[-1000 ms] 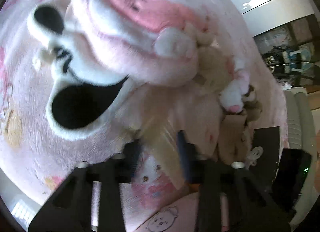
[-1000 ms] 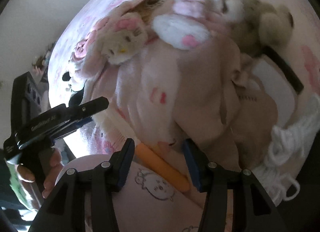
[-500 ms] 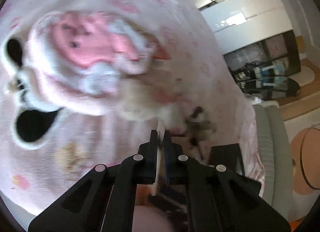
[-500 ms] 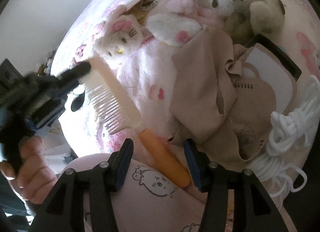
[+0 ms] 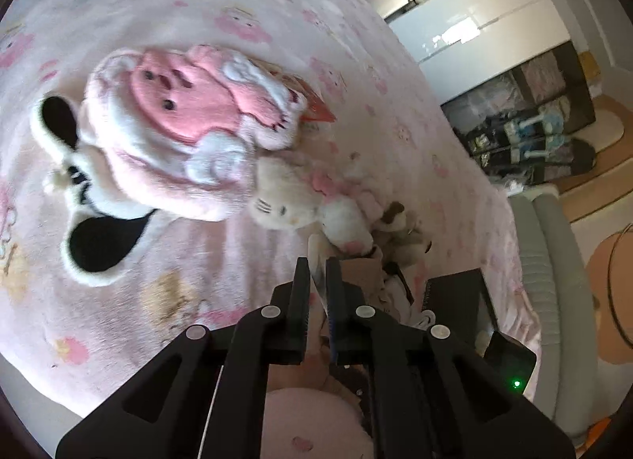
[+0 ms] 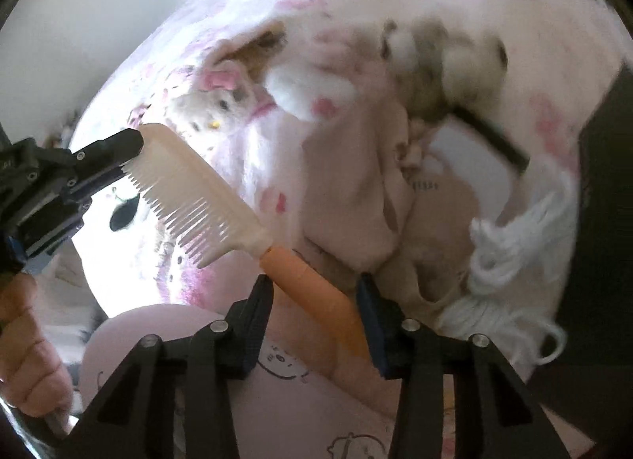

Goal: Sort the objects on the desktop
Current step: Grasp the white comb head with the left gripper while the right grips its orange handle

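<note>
**Comb changes hands above the pink blanket**

The left gripper (image 6: 136, 142) pinches the cream tip of the comb (image 6: 190, 190) at ten o'clock — a light, rigid, slick thing. The right gripper (image 6: 314, 285) is closing around its orange handle (image 6: 316, 293), seemingly not yet clamped; the handle looks the surest hold.

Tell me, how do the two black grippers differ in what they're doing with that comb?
The left gripper is shut on the comb, pinching its cream toothed end; the right gripper has its jaws apart and closing, with the orange handle between them. In the right wrist view, the left gripper reaches in from the left side, while the right gripper comes from below. Both are black, two-fingered, and meet at the same comb.
</note>
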The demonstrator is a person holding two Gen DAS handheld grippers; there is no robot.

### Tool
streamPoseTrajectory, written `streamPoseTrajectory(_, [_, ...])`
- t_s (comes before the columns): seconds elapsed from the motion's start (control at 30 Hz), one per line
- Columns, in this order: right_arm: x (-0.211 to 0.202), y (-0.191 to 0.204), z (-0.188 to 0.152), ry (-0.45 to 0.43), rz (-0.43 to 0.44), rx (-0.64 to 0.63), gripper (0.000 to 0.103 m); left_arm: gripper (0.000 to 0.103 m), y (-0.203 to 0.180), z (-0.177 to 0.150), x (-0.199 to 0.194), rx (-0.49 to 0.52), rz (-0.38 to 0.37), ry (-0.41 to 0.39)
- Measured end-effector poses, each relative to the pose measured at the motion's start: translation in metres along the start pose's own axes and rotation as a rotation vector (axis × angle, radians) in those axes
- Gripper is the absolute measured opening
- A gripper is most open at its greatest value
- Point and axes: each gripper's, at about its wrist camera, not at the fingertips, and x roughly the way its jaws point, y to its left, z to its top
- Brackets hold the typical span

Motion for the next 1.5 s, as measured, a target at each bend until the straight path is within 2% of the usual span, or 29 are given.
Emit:
streamPoseTrajectory(0.1, [-0.005, 0.001, 0.002, -0.012, 0.023, -0.022, 0.040, 0.006, 0.005, 0.000, -0.004, -0.005, -0.038, -0.015])
streamPoseTrajectory(0.17, [-0.005, -0.002, 0.003, -0.005, 0.039, -0.017, 0.040, 0.007, 0.010, 0.000, 0.003, 0.003, -0.016, -0.006])
streamPoseTrajectory(0.23, [-0.005, -0.014, 0.001, 0.017, 0.043, 0.013, 0.040, 0.008, 0.017, -0.002, 0.011, 0.008, 0.051, 0.005])
streamPoseTrajectory(0.27, [-0.005, -0.021, 0.001, 0.025, 0.015, 0.029, 0.041, 0.009, 0.021, -0.003, 0.014, 0.009, 0.082, 0.011])
streamPoseTrajectory(0.33, [-0.006, -0.035, -0.002, 0.043, -0.010, 0.061, 0.041, 0.012, 0.032, -0.005, 0.024, 0.009, 0.139, 0.076])
streamPoseTrajectory(0.4, [-0.005, -0.050, -0.007, 0.081, 0.052, 0.117, 0.041, 0.018, 0.037, -0.008, 0.033, 0.043, 0.227, 0.150])
streamPoseTrajectory(0.43, [-0.003, -0.059, -0.011, 0.114, 0.117, 0.173, 0.041, 0.025, 0.042, -0.009, 0.034, 0.043, 0.249, 0.159])
streamPoseTrajectory(0.5, [0.003, -0.069, -0.018, 0.159, 0.222, 0.263, 0.041, 0.036, 0.050, -0.007, 0.030, 0.001, 0.200, 0.147])
streamPoseTrajectory(0.53, [0.005, -0.076, -0.014, 0.168, 0.242, 0.285, 0.041, 0.038, 0.052, -0.005, 0.028, -0.014, 0.178, 0.138])
streamPoseTrajectory(0.67, [0.018, -0.071, -0.021, 0.169, 0.233, 0.312, 0.042, 0.039, 0.056, 0.007, 0.025, -0.020, 0.181, 0.085])
streamPoseTrajectory(0.7, [0.015, -0.079, -0.031, 0.170, 0.225, 0.314, 0.043, 0.039, 0.056, 0.009, 0.029, -0.014, 0.176, 0.096])
streamPoseTrajectory(0.8, [0.035, -0.075, -0.028, 0.177, 0.233, 0.338, 0.044, 0.039, 0.060, 0.006, 0.046, -0.014, 0.162, 0.180])
streamPoseTrajectory(0.97, [0.026, -0.079, -0.028, 0.120, 0.236, 0.361, 0.043, 0.039, 0.059, 0.002, 0.055, 0.000, 0.162, 0.217])
streamPoseTrajectory(1.03, [0.024, -0.079, -0.027, 0.105, 0.246, 0.370, 0.044, 0.032, 0.055, 0.004, 0.053, 0.010, 0.157, 0.231])
streamPoseTrajectory(1.17, [0.037, -0.062, -0.020, 0.095, 0.253, 0.377, 0.044, 0.023, 0.035, -0.001, 0.042, 0.077, 0.223, 0.209])
streamPoseTrajectory(1.33, [-0.005, -0.046, -0.018, 0.022, 0.238, 0.326, 0.044, 0.023, 0.001, -0.009, 0.017, 0.144, 0.210, 0.170])
streamPoseTrajectory(1.5, [-0.065, -0.072, -0.020, -0.081, 0.215, 0.327, 0.044, 0.023, -0.047, -0.016, -0.001, 0.218, 0.145, 0.139])
